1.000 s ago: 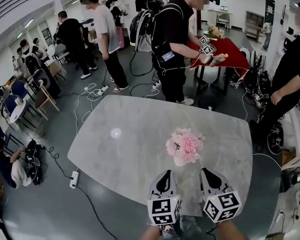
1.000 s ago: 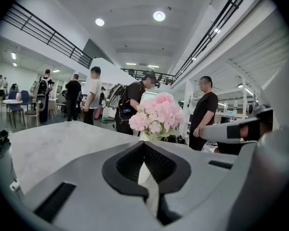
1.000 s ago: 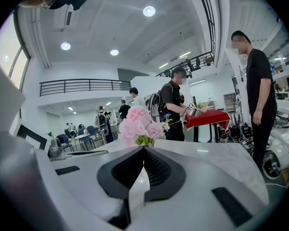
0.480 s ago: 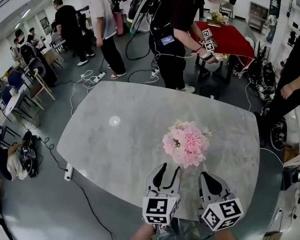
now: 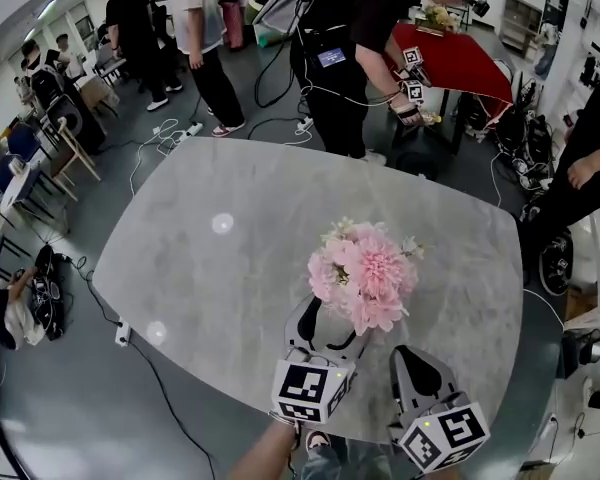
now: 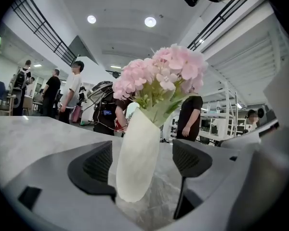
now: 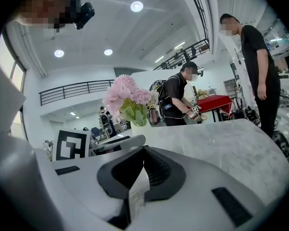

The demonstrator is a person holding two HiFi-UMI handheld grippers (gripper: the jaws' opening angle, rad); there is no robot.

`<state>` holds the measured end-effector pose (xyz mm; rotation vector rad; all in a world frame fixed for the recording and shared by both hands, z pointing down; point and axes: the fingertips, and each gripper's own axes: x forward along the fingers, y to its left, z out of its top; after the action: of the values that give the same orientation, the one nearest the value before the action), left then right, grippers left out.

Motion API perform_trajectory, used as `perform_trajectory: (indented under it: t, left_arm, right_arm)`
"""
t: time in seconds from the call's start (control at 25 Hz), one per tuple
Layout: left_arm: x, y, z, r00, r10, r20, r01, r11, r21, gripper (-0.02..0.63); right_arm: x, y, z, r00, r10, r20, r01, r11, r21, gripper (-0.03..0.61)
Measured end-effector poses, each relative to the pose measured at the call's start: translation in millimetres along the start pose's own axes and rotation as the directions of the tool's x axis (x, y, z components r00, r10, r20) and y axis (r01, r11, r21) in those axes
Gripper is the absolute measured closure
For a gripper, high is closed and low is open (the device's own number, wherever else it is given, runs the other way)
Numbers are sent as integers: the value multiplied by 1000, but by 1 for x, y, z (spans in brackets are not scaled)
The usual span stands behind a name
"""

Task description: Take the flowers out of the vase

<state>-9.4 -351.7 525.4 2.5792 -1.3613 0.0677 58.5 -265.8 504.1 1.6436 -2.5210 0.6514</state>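
A bunch of pink flowers [image 5: 363, 273] stands in a white vase [image 6: 137, 160] on the grey marble table [image 5: 210, 268]. In the head view the blooms hide most of the vase. My left gripper [image 5: 330, 330] reaches under the flowers. Its jaws have just been opening and stand wide on either side of the vase, and its pads [image 6: 94, 165] do not press on it. The flowers [image 6: 159, 78] rise above the jaws. My right gripper [image 5: 412, 360] hovers a little to the right, shut and empty [image 7: 142, 170], with the flowers [image 7: 125, 97] ahead to its left.
Several people stand beyond the table's far edge, one in black [image 5: 355, 38] holding grippers by a red table [image 5: 460, 58]. Cables and a power strip [image 5: 121, 330] lie on the floor at left, near chairs [image 5: 65, 128].
My left gripper has moved forward to the vase, and its jaws have gone from shut to wide open around it. The right gripper has sunk slightly. The flowers look nearer.
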Motion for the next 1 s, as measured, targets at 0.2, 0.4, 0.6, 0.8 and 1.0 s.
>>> perform_trajectory:
  t: [0.2, 0.4, 0.6, 0.8, 1.0]
  left_arm:
    - [18, -4, -5, 999, -38, -26, 38, 999, 11, 224]
    - [26, -3, -10, 999, -23, -29, 24, 999, 38, 227]
    - [28, 0, -13, 1000, -6, -25, 6, 1000, 7, 231]
    - [28, 3, -17, 999, 13, -34, -13, 1000, 10, 247]
    - [28, 7, -15, 999, 36, -23, -35, 999, 17, 290]
  right_arm:
    - [1, -2, 2, 1000, 9, 5, -9, 1000, -25, 561]
    - [3, -2, 4, 1000, 24, 11, -23, 999, -39, 561]
    - [-1, -2, 8, 999, 32, 9, -31, 998, -46, 561]
    - [-4, -1, 11, 999, 38, 11, -38, 998, -50, 561]
    - [-2, -3, 13, 999, 36, 16, -36, 998, -44, 561]
